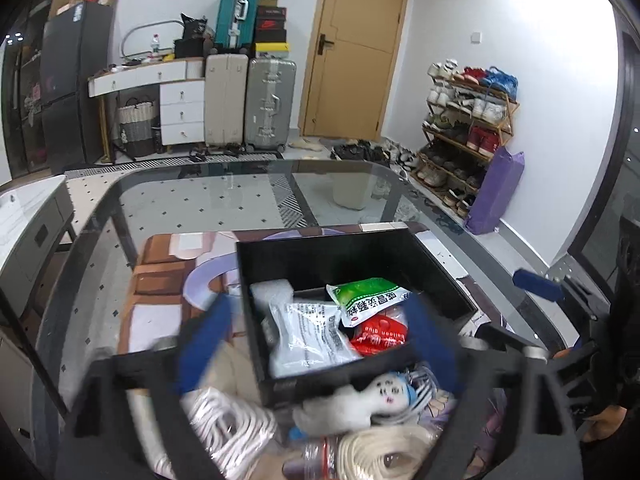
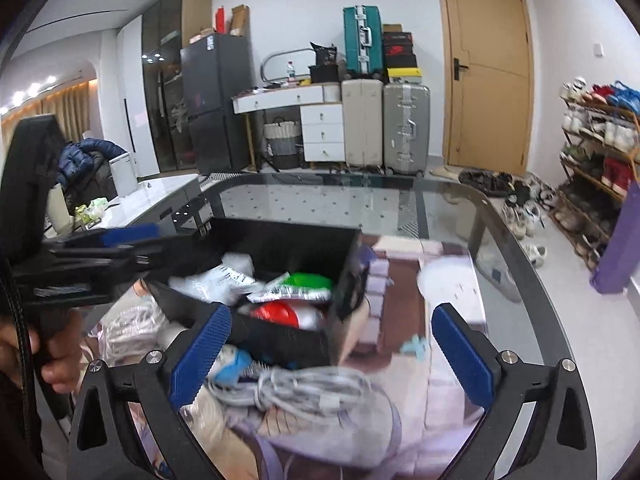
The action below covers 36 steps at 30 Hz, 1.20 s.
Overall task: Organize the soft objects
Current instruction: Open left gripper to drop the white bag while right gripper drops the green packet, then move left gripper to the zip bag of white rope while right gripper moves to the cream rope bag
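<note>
While several packets already lie inside the black box (image 1: 360,256), the sorting is judged only partly complete. Within the box are a white printed pouch (image 1: 308,332), a green-and-white sachet (image 1: 366,296), a red packet (image 1: 380,334) and a white foam block (image 1: 272,292). The box stands on a patterned mat (image 1: 168,280) on the glass tabletop (image 1: 200,196).

Outstanding items remain outside the box, just beside its near wall:
- a small white plush doll (image 1: 360,400) with a drawn face, lying against the wall;
- a coil of white cable (image 1: 224,420) to the left;
- a coil of cream cord (image 1: 384,452) nearest the camera;
- a grey cable bundle (image 2: 304,392), seen from the right wrist view, resting on a pale cloth-like item whose nature cannot be determined.

The left claw (image 1: 316,344) is spread wide and grasps nothing; it hangs over the near edge of the box, above the doll. The right claw (image 2: 332,356) is likewise released and empty, positioned above the grey bundle.

Assessment: roughly half the visible soft items are stowed. The doll and the coils are yet to be placed, and room remains in the far part of the box.
</note>
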### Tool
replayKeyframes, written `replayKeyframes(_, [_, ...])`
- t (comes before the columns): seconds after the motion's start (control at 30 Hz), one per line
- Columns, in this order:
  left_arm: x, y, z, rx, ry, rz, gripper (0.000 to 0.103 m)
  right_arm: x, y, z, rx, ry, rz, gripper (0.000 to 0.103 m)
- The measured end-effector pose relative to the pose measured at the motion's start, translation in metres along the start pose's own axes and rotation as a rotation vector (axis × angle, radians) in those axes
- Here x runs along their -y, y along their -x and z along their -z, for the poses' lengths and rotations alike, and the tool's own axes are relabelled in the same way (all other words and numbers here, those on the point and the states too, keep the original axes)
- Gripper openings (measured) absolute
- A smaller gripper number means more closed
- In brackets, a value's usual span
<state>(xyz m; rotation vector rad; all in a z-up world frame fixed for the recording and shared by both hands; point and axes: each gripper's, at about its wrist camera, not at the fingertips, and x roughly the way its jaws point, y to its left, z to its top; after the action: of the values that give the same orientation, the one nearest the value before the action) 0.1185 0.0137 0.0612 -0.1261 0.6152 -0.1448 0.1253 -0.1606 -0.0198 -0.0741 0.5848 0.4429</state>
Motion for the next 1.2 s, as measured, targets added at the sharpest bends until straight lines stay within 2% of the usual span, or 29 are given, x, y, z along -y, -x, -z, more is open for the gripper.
replayKeyframes(0.1, [-0.004,0.014,0.007,0.015,0.01,-0.008,0.103,0.001,0.005,0.01,-0.015,-0.008,-0.004,0.102])
replayKeyframes(0.33, [-0.024,0.031,0.028,-0.006,0.031,-0.065,0.103,-0.004,0.014,0.027,-0.042,-0.027,-0.024,0.102])
replayKeyframes(0.57, [-0.046,0.04,0.053,-0.029,0.072,-0.098,0.103,-0.025,0.015,0.042,-0.078,-0.04,-0.059,0.102])
replayKeyframes(0.97, [-0.069,0.025,0.074,-0.11,0.122,-0.144,0.103,-0.066,-0.008,0.063,-0.159,-0.013,-0.102,0.102])
replayKeyframes(1.2, [-0.071,0.007,0.082,-0.184,0.113,-0.149,0.103,-0.058,-0.019,0.073,-0.21,-0.011,-0.041,0.102])
